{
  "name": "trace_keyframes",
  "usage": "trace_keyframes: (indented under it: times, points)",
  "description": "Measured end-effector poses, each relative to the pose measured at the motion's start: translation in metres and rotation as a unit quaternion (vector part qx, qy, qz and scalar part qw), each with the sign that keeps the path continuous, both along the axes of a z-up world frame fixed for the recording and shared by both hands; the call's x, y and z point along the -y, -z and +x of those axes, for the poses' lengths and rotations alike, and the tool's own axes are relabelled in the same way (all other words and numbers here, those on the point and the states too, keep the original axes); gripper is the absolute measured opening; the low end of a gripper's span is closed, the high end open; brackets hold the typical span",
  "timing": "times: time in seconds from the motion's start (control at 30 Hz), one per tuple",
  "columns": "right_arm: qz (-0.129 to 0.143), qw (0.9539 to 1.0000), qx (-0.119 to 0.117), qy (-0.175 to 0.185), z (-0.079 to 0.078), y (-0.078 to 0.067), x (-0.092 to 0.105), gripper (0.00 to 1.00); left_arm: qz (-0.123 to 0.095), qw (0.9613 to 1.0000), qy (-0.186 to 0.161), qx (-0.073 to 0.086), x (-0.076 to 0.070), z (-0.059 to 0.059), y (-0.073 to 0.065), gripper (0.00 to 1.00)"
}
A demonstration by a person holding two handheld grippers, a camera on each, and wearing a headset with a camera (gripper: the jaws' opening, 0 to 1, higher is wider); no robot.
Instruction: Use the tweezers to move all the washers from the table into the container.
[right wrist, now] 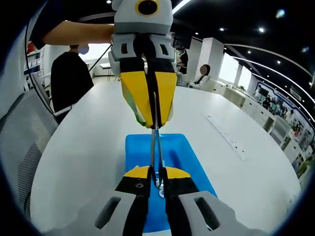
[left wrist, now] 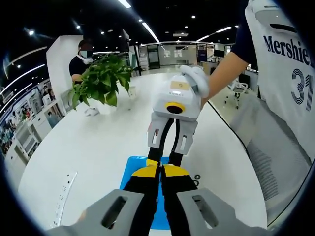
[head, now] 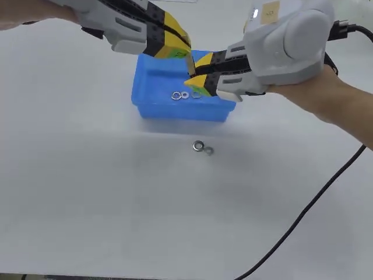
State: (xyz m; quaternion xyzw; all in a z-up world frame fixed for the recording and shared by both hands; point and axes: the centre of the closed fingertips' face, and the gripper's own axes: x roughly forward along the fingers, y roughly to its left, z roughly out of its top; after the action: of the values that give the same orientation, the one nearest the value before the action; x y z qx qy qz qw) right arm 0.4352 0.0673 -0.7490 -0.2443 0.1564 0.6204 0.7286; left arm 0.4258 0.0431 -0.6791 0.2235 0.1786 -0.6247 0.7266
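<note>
- Head view: the left gripper [head: 182, 46] reaches in from the upper left of the frame. Meeting it nose to nose is the right gripper [head: 195, 83], which comes in from the upper right in a person's hand [head: 326, 93].
- Both hang over the blue plastic container [head: 152, 81], which sits on the white table [head: 87, 186] in the upper centre.
- In the right gripper view, the thin silver metal tweezers [right wrist: 155, 142] are pinched at their upper end between the left gripper's pressed-together yellow jaws.
- The tweezers' long axis runs straight down the middle of that frame, tips pointing to the bottom edge.
- The right gripper's own jaws are drawn in tight on either side of that lower end, clamping the tweezers just above the blue floor.
- A small shiny bit sits right at the tips; it is too small to tell what it is.
- The head view gives the tally: three small silver ring washers [head: 176, 95] lie in a row inside the container, near its front wall.
- Two more loose washers [head: 198, 146] lie side by side on the table just below the container, well apart from both grippers.
- The left gripper view catches that same loose pair to the right of the container, with a green potted plant [left wrist: 101, 81] at the upper left.
- A black cable [head: 303, 210] trails off to the head view's lower right.
</note>
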Motion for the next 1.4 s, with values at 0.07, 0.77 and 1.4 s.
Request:
trace_keyframes:
  times: [0.07,0.77,1.4]
  points:
    - [-0.001,1.0,-0.004,-0.001,0.004,0.006,-0.002,0.11,0.001,1.0,-0.002,-0.007,-0.001,0.003,0.004,0.05]
    - [-0.014,0.9993,-0.033,0.004,0.019,0.038,-0.003,0.11,0.001,0.9987,-0.022,-0.046,-0.006,0.02,0.034,0.05]
    - [-0.008,0.9999,-0.012,0.005,0.011,0.016,0.0,0.13,-0.003,0.9995,-0.022,-0.02,-0.003,0.01,0.013,0.05]
